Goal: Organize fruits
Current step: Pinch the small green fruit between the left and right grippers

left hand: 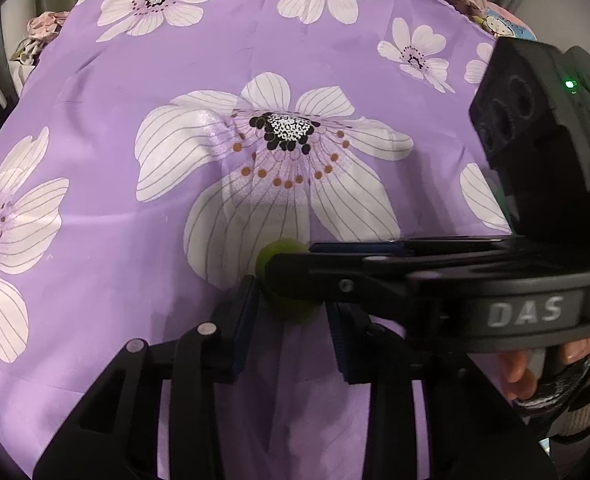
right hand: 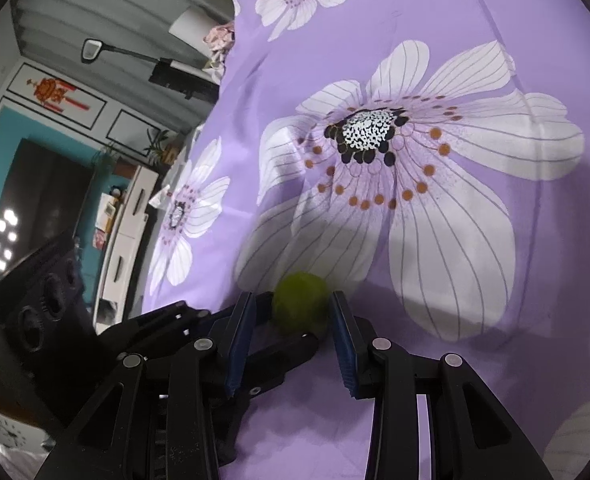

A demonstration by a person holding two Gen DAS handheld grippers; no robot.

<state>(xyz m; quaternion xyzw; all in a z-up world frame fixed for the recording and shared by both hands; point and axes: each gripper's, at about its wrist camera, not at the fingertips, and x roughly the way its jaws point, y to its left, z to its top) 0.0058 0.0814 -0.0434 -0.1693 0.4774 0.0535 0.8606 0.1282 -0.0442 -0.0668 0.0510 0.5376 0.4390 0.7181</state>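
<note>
**A:** How far along is the sorting?

**B:** Hardly begun, I'd say. I see only one fruit, a small green one (right hand: 301, 300), round like a lime. It sits on the purple flowered cloth (left hand: 95, 240). No bowl, basket or tray shows in either view, nor any other fruit, so I can't point to anything already put away. This one still has to be lifted and taken wherever it belongs, and I can't see that place from here.

**A:** Where is it relative to your tongs?

**B:** Right at the tips of both pairs. My left tongs (left hand: 291, 296) point down at it from the near side, with the fruit between the two blue pads at their far ends. My right tongs (left hand: 291, 256) come in from the right, across the left ones. One right finger lies over the front of the fruit, so only its top and its lower edge show from the left camera.

**A:** Are either pair clamped on it?

**B:** I can't tell. On the right pair, the right-hand pad touches the fruit's edge. On the other side I see a gap, with a finger of the left tongs showing in it. On the left pair, one pad sits just against the fruit and the other is hidden behind the right finger. Both pairs stand narrowly apart around it, and whether either truly presses on it I can't say.
</note>
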